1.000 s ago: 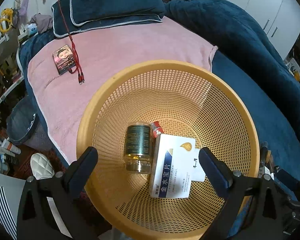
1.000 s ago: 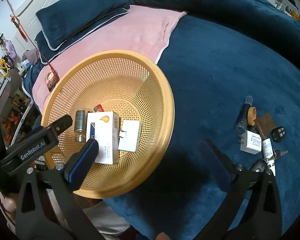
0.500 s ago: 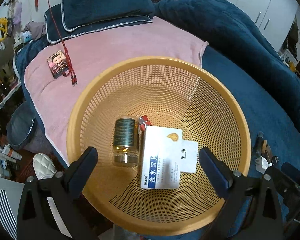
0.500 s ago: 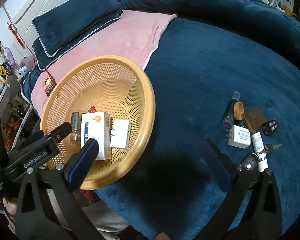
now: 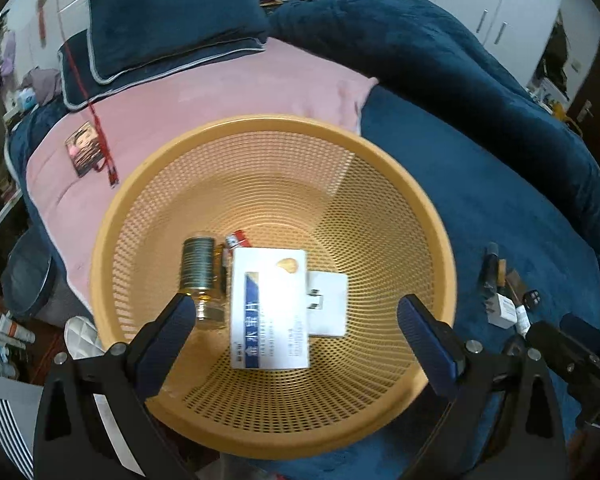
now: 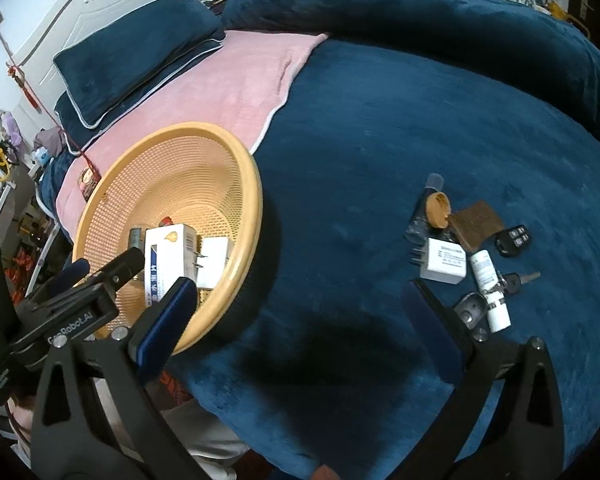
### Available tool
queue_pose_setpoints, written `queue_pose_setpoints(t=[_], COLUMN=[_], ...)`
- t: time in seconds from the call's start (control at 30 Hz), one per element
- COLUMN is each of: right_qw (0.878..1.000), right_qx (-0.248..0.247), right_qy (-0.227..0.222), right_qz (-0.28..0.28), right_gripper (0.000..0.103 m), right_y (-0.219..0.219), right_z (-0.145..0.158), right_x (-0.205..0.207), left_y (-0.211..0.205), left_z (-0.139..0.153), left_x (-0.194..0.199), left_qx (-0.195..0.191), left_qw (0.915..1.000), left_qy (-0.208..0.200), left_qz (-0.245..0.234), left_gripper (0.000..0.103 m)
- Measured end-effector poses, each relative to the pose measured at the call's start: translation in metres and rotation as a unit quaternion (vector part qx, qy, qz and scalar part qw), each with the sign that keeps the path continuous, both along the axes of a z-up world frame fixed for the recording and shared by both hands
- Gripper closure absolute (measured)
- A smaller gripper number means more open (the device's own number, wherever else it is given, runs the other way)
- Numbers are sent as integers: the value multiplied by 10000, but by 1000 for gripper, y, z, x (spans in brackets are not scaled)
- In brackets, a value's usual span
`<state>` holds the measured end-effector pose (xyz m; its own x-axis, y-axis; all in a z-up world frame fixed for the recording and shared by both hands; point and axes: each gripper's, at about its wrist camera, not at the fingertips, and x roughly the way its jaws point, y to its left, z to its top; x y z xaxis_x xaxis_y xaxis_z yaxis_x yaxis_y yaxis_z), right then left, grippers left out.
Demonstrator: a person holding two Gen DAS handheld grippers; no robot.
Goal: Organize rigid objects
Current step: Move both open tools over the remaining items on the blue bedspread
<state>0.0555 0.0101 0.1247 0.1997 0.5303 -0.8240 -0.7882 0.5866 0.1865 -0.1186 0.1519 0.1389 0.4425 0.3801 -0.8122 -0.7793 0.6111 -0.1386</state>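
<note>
**Loose items wait beside a half-filled basket**

Dark blue plush bedding covers the bed, with a pink blanket laid over the far left part. On it sits a round yellow basket of perforated plastic, holding a glass jar lying on its side, a white box with blue print, a white plug and something small and red behind them.

Both grippers are held spread and empty — the left gripper above the basket, the right gripper over bare bedding between the basket and a cluster at the right: a white charger, a small white bottle, a key fob, a key, a dark tube and a brown block.

The next pick is probably best made on the charger — its flat, hard sides should be squeezed squarely, clear of the prongs. The smooth round bottle could roll on the soft pile, so it should be taken across its middle.
</note>
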Motion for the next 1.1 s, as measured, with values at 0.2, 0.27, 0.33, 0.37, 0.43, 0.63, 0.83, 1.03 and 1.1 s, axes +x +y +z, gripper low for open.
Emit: queue_pose_setpoints(t=[0.2, 0.27, 0.33, 0.37, 0.43, 0.63, 0.83, 1.03, 1.1], right_qw=[9998, 9997, 9994, 9993, 9990, 9978, 9962, 9941, 9932], right_qx=[27, 24, 29, 30, 31, 25, 1, -39, -50], right_qy=[13, 21, 35, 40, 58, 116, 175, 244, 280], right_qz=[-178, -252, -334, -361, -442, -646, -851, -1055, -1127], right_gripper=[0, 0, 0, 0, 0, 0, 0, 0, 0], right_y=[-18, -24, -31, -34, -42, -59, -74, -89, -94], right_z=[0, -1, -2, -2, -4, -9, -13, -21, -23], right_x=[12, 16, 22, 24, 31, 47, 63, 79, 85], left_y=[-13, -18, -22, -25, -30, -42, -53, -68, -72], left_z=[3, 4, 4, 5, 5, 2, -1, -4, -5], left_x=[16, 22, 28, 32, 38, 61, 83, 107, 115], left_qx=[41, 47, 58, 74, 91, 93, 76, 113, 128], left_qw=[9997, 9995, 9993, 9991, 9988, 9974, 9958, 9927, 9916], left_qy=[-66, -68, -80, -78, -62, 38, 91, 174, 201], left_qz=[-214, -290, -370, -405, -480, -707, -913, -1190, -1271], left_gripper=[2, 2, 2, 2, 2, 2, 2, 2, 2])
